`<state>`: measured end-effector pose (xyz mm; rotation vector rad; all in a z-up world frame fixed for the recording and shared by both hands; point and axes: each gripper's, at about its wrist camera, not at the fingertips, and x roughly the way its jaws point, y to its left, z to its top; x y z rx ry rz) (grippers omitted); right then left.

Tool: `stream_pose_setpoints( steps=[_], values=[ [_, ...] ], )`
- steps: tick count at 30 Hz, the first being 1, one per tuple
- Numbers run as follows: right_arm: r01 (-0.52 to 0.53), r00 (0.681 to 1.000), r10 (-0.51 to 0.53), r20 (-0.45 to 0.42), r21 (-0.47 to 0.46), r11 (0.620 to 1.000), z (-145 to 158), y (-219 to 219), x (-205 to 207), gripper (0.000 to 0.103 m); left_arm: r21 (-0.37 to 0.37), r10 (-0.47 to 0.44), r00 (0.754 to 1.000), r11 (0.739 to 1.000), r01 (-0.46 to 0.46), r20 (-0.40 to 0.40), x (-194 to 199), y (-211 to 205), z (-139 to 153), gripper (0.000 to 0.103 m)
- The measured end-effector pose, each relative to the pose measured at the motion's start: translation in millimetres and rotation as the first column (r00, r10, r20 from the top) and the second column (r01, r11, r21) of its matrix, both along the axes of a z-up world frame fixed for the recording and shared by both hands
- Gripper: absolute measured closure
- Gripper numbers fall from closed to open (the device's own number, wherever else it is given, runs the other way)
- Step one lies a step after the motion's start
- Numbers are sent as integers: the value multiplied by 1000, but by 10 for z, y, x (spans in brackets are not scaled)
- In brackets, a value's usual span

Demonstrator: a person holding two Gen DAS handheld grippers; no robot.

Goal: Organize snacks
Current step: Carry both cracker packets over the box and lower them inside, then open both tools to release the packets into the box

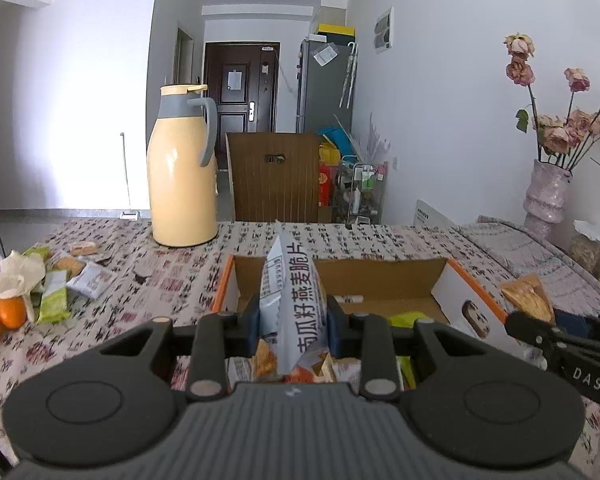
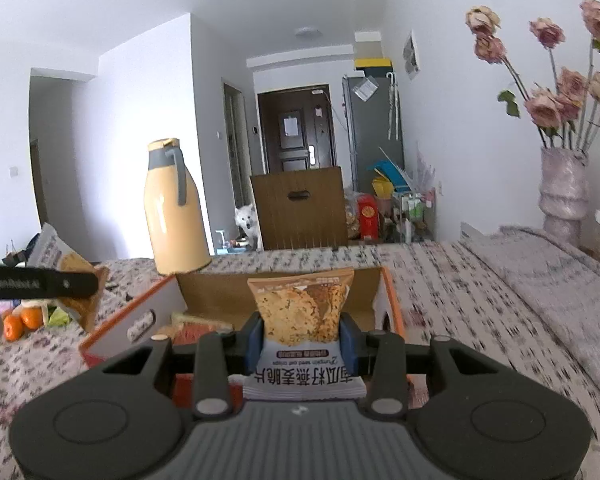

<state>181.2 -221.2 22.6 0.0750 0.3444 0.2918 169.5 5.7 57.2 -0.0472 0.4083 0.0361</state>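
Left wrist view: you see your left hand-held gripper [image 1: 290, 322] with its blue pads pressed on a pale grey foil snack packet printed with black characters [image 1: 290, 300], held edge-on.
Left packet's long axis: it stands roughly upright, top seam pointing up and away from you, lower end hanging toward the box.
Left packet's place: it sits above the near part of the open orange-edged cardboard box [image 1: 466, 282], which lies directly ahead and below on the table with the patterned cloth [image 1: 112, 316].
Right wrist view: your right hand-held gripper [image 2: 302, 340] is nearly closed, and its pads pinch a second snack packet with an orange cracker picture and a white base [image 2: 302, 310], flat face toward the camera.
Right packet's long axis: upright too, but inverted, printed end toward you and the cracker picture farthest out.
Right packet's place: it is over the same box's near right part, the far cardboard wall just beyond it.
Box contents: other wrappers already lie on the floor of the box.
Which hand is nearer: judged from both views, both are over the box; neither is clearly closer.
Coming move: probably straight down for either packet, each laid flat beside the other wrappers.
Loose snacks: more small wrapped packets [image 1: 80, 276] lie well apart, on the table to your left beside the oranges [image 1: 2, 318].
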Motion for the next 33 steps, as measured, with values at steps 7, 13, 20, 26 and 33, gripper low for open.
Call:
stream_pose_setpoints(
  steps=[7, 13, 20, 26, 33],
  values=[
    [-16, 1000, 16, 0, -7, 1000, 71, 190, 428, 65, -17, 20, 1000, 1000, -20, -3, 411, 40, 0, 72],
    [-12, 1000, 12, -24, -16, 1000, -48, 340, 758, 65, -31, 41, 999, 999, -42, -25, 698, 26, -157, 72],
    [-39, 997, 37, -69, -20, 999, -247, 394, 860, 65, -54, 51, 995, 997, -56, -88, 834, 157, -363, 72],
    [-59, 995, 57, -86, -27, 998, -298, 419, 838, 64, -49, 47, 996, 998, -50, -78, 762, 156, -357, 71],
    [-36, 997, 36, -66, 1, 999, -271, 344, 794, 15, -32, 99, 995, 994, -100, -20, 648, 140, -281, 9]
  ],
)
